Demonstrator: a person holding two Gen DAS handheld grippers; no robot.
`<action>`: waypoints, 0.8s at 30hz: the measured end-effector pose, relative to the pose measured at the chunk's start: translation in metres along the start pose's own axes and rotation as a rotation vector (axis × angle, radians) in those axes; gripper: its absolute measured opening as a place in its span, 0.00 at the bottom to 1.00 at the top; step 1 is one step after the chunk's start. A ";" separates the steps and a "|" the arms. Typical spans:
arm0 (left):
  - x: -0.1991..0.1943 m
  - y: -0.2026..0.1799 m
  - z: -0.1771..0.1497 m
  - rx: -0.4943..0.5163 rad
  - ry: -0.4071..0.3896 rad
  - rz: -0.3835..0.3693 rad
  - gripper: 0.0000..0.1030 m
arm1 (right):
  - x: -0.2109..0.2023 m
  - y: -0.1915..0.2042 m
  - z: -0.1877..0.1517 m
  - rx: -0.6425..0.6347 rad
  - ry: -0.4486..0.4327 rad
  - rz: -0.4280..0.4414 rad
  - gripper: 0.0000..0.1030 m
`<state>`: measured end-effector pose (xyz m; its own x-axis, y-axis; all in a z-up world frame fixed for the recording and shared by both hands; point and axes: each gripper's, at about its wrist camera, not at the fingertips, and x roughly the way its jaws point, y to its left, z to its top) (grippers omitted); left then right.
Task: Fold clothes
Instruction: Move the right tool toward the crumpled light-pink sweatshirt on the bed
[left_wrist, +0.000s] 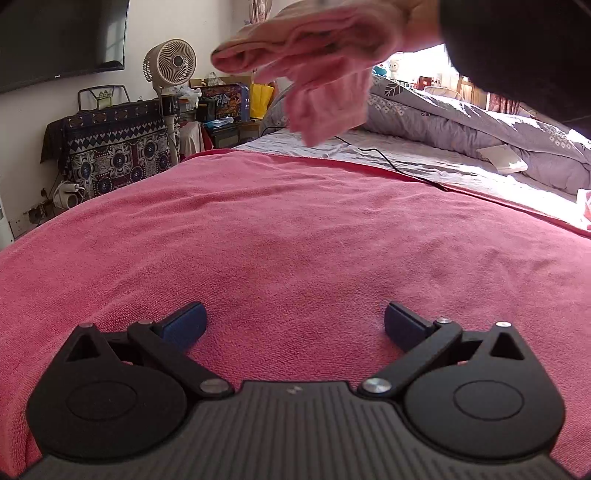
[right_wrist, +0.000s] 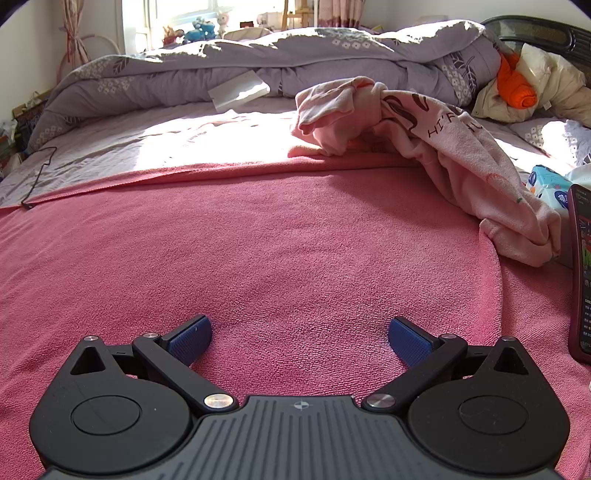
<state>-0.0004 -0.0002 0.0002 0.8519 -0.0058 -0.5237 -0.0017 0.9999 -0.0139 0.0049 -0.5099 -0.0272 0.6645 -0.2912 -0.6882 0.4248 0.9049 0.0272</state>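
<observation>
While both hand-held grippers are being held wide open and empty over the pink towel (right_wrist: 280, 236), no garment is yet being gripped.

The left hand-held gripper (left_wrist: 294, 321) and the right hand-held gripper (right_wrist: 300, 334) are being pointed down at bare towel on the bed (right_wrist: 155, 133). In the right wrist view, a crumpled pale pink garment (right_wrist: 436, 147) is lying at about two o'clock, draped over the towel's far edge. In the left wrist view, a pink cloth (left_wrist: 314, 66) is being seen blurred at twelve o'clock; whether a hand is holding it cannot be told. The garment is judged light, soft and limp; it is probably best pinched at a hem or shoulder edge.
</observation>
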 end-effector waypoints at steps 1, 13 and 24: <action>-0.001 0.000 0.000 -0.004 -0.004 0.000 1.00 | 0.000 0.000 0.000 0.000 0.000 0.000 1.00; 0.002 -0.010 0.011 -0.014 -0.014 -0.008 1.00 | 0.000 0.001 0.000 -0.002 0.001 -0.002 1.00; -0.042 -0.029 0.024 -0.084 -0.089 -0.300 0.99 | 0.000 0.001 0.000 -0.001 0.001 -0.001 1.00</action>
<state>-0.0234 -0.0282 0.0427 0.8633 -0.2956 -0.4090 0.2167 0.9491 -0.2286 0.0051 -0.5092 -0.0271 0.6633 -0.2922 -0.6889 0.4249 0.9049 0.0253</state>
